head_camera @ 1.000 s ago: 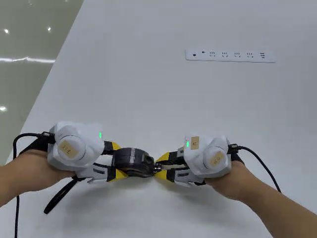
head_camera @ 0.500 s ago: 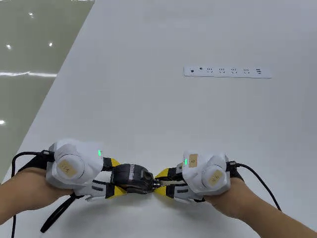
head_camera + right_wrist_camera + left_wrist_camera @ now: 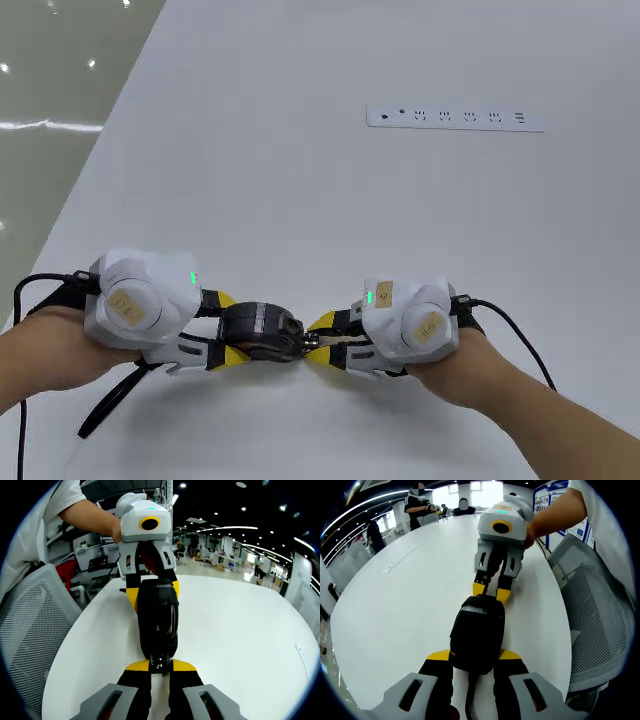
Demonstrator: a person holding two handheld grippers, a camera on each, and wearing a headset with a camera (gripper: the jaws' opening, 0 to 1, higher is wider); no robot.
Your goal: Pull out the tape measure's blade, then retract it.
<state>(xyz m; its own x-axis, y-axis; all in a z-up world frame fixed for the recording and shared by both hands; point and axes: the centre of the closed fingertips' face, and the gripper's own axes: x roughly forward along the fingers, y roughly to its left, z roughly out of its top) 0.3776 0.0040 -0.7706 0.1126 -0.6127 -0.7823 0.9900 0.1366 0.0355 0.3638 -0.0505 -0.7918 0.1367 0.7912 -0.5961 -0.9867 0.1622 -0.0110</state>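
tape measure [image 3: 262,331]: black, possibly a grey band | left gripper [image 3: 232,328]: white shell, black jaws, yellow tips, green light | right gripper [image 3: 320,340]: same | table [image 3: 300,180]: plain white | power strip [image 3: 455,118]: white

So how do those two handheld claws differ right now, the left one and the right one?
The left gripper clamps the tape measure's black case, with its jaws spread wide around it. The right gripper pinches the small blade hook at the case's front, with its jaws nearly together. Both have white bodies, yellow jaw tips and a green light, and they face each other over the white table.
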